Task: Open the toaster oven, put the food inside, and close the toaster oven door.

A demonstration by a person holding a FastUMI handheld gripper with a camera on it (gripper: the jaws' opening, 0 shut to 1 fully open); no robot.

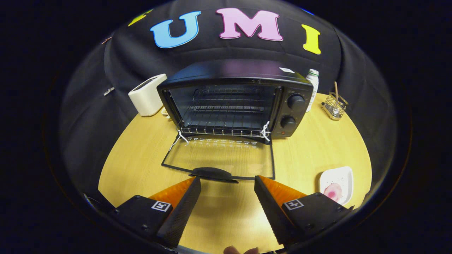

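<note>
The toaster oven [233,102] is set at the back of the table [310,148], with its door [222,158] folded down flat toward the gripper [227,183], whose fingers are spread apart with nothing between them, the door's handle [212,173] lying just ahead of their tips. A toaster [148,95] is placed left of the oven, a bottle [313,88] just behind its right side, and a wire holder [334,105] farther right. A plate [337,185] is found near the right finger
</note>
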